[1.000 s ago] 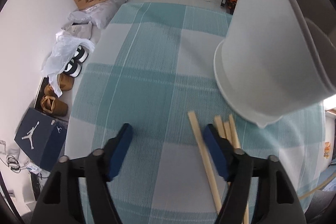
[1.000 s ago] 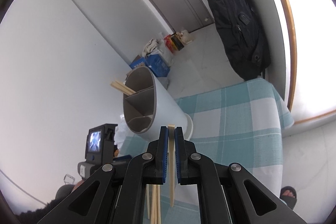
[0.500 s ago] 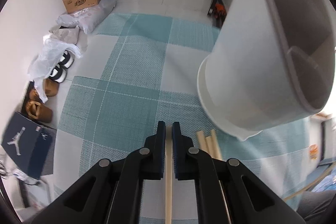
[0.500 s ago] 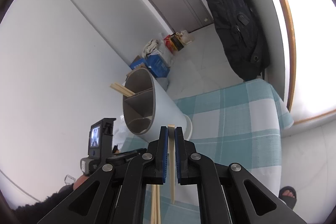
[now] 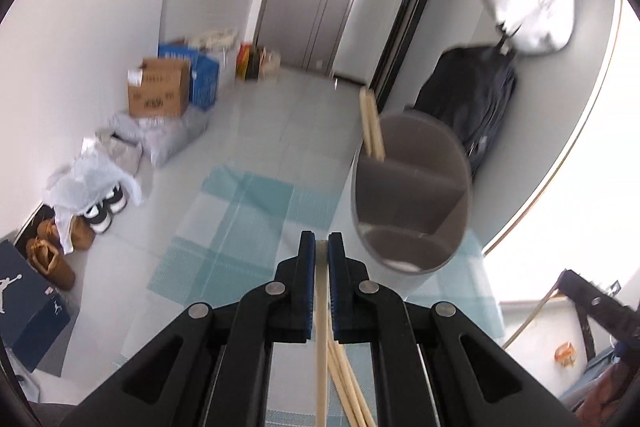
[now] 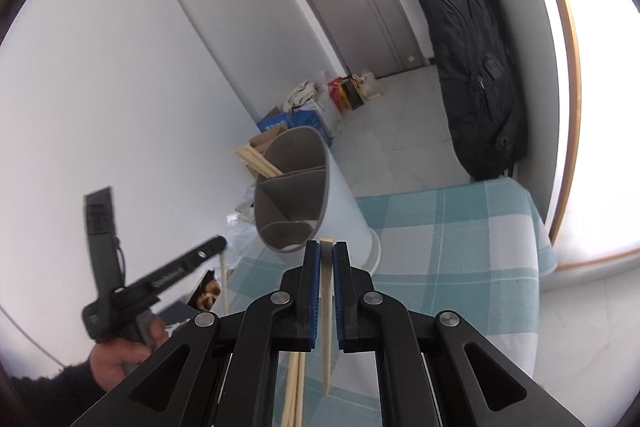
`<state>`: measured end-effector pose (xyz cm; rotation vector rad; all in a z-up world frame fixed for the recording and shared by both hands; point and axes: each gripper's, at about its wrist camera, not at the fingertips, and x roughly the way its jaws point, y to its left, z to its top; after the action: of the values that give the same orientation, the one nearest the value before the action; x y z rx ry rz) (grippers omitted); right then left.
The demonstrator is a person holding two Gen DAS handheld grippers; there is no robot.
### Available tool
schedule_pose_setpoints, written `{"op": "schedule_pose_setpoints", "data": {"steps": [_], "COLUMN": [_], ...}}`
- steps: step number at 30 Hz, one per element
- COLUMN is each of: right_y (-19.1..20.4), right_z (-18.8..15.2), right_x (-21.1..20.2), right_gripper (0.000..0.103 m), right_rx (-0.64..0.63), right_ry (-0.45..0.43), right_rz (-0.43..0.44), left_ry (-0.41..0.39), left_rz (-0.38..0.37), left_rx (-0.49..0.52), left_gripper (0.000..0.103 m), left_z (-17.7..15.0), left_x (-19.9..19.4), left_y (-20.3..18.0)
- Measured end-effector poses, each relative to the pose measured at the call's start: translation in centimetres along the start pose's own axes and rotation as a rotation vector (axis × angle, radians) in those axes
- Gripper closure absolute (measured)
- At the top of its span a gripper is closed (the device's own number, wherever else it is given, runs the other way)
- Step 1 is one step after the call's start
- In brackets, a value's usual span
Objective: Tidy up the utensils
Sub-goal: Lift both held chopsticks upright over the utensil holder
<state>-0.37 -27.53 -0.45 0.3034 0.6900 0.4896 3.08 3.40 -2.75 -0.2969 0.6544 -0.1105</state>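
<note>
Each gripper was clamped on a single wooden chopstick. In the left wrist view the left gripper [image 5: 321,242] had its blue pads pressed together on a chopstick [image 5: 321,339] whose long axis ran straight along the fingers, its top end between the pad tips and the rest hanging down toward the camera. The right gripper [image 6: 327,247] held its chopstick [image 6: 326,307] the same way, the blunt end poking just above the pads and the thin end pointing down over the checked cloth.

A few loose chopsticks [image 5: 346,383] lay on the teal-and-white checked cloth [image 6: 460,239] covering the counter, below and slightly beside the held ones. Ahead stood the utensil holder [image 6: 344,211], a white cylinder with a grey divided interior. Two chopsticks [image 5: 370,123] already leaned out of its far compartment; the nearer compartments showed open. The holder's rim sat just ahead of both grippers, with clear air between.

In the right wrist view the left gripper appeared low on the left, blurred, gripped by a hand [image 6: 120,359].

The cloth dropped off at the counter's far and right edges. Beyond lay tiled floor, a cardboard box [image 5: 158,93], shoes [image 5: 102,211] and a black backpack [image 6: 476,67] against the wall.
</note>
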Motion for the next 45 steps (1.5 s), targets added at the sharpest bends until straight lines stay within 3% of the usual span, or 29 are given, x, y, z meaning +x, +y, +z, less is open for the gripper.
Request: {"op": "schedule_pose_setpoints", "data": {"steps": [5,16,30,45], "right_y": [1.5,4.4,7.3,6.8], "right_z": [-0.2,0.9,9.4,18.5], "right_x": [-0.1,-1.3,-3.3,1.2], "right_gripper": [0.097,0.097,0.097,0.097], "right_rx": [-0.04,-0.075,-0.119,-0.143], "right_ry": [-0.015,-0.061,-0.117,-0.137], "right_rz": [0.0,-0.003,-0.001,-0.007], "left_ry": [-0.065,-0.214,-0.341,-0.355], "left_rz": [-0.052,-0.109,-0.188,-0.153], "left_rx": [-0.044,-0.046,0.002,0.007], "left_gripper": [0.101,0.101,0.101,0.101], "left_z": [0.3,2.7,8.7,14.5], "left_x": [-1.1,-4.6,-6.0,-0.7], "left_y": [1.6,0.8,-2.4,-3.1]}}
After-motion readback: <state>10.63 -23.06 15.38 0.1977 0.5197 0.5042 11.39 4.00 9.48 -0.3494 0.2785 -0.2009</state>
